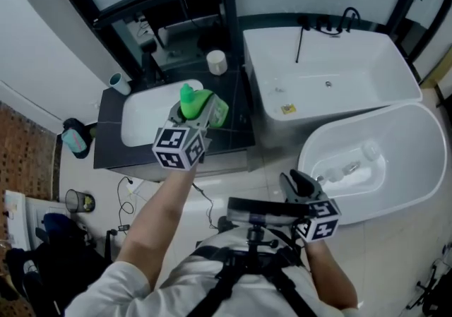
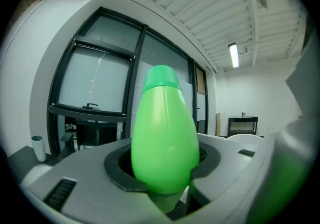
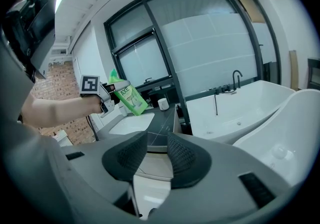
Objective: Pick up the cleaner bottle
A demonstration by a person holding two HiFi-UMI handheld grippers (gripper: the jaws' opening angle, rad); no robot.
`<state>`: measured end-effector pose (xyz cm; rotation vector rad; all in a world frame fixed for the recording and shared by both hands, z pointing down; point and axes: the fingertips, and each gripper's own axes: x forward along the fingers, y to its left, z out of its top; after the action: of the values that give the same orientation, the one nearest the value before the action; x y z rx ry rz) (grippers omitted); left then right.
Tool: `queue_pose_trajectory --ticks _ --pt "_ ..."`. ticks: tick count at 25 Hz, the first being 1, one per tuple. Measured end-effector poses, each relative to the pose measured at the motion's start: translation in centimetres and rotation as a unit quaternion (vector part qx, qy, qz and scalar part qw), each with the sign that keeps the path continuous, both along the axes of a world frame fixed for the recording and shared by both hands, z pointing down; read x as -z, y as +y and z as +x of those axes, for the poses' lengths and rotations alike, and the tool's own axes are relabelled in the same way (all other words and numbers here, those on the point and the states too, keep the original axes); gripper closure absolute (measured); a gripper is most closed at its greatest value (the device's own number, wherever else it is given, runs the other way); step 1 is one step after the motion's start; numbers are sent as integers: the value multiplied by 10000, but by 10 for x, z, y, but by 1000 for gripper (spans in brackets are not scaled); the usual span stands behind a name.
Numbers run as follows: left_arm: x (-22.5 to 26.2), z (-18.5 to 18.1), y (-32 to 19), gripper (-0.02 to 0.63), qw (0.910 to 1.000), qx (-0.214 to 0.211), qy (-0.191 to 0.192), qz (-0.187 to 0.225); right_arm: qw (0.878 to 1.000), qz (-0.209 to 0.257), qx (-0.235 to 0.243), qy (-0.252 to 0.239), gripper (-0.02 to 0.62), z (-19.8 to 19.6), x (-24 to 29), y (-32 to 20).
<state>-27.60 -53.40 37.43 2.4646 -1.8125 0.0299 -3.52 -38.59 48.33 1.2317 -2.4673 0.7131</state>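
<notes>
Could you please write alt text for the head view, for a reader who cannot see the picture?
Seen from above, the left gripper holds a green cleaner bottle over a white sink set in a dark counter. The right gripper is lower down, with its jaws open and empty, beside an oval white bathtub.

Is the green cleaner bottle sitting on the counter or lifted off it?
Lifted. The left gripper clamps the cleaner bottle, and the right gripper view shows it tilted in the air above the sink.
</notes>
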Motion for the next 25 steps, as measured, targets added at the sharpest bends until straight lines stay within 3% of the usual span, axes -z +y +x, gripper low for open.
queue_pose_trajectory --ticks 15,25 --pt "40 -5 42 425 9987 45 166 473 9997 75 253 6 465 -14 7 6" --pt "49 -12 69 422 9982 88 196 561 9991 74 414 24 465 -23 6 11"
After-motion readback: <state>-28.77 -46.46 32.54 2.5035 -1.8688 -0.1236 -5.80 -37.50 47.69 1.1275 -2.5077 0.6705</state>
